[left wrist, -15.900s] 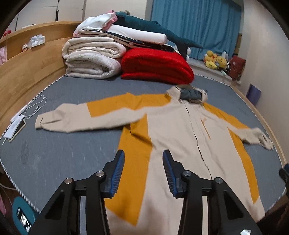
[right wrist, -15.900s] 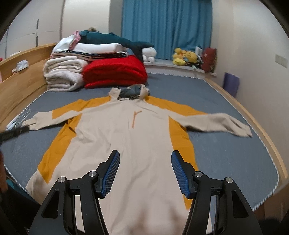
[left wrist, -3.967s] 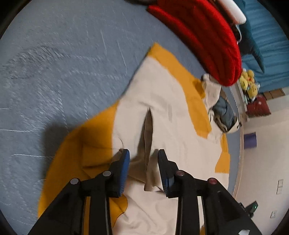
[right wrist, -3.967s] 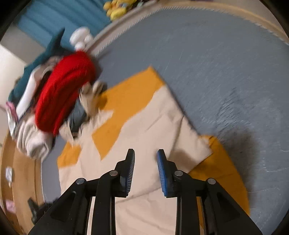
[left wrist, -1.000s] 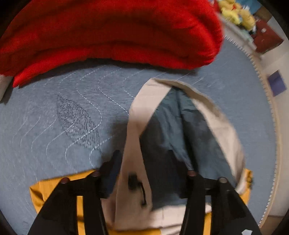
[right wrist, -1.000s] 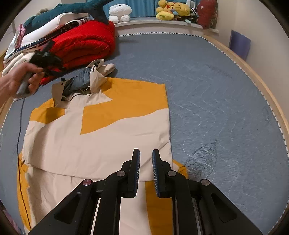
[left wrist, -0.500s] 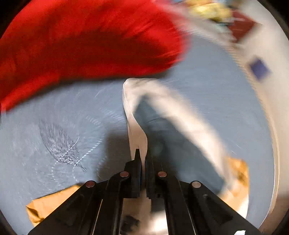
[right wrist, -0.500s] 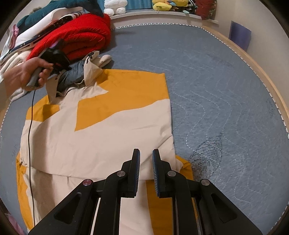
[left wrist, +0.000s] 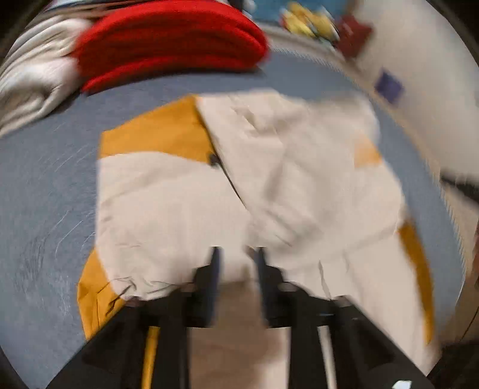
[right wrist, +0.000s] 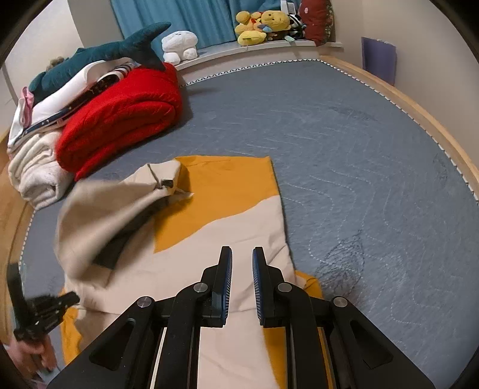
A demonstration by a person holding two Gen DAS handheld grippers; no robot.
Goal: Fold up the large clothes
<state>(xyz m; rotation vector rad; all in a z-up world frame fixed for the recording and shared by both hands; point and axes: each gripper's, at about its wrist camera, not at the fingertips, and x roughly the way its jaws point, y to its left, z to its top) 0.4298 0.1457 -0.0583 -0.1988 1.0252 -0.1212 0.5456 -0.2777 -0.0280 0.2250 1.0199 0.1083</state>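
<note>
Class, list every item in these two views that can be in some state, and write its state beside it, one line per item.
Beige and mustard hooded coat: sleeves folded in, hood flipped onto the body.
Red quilted blanket: folded, lying on the bed.
Cream blanket: rolled, beside the red one.
Teal curtain: drawn.
Left gripper: jaws opening, nothing gripped.
Right gripper: jaws narrowly apart, empty, above the coat.

You have no readable text, label, brand or number in either wrist view. The left view is blurred by motion, so nothing there can be made out.
</note>
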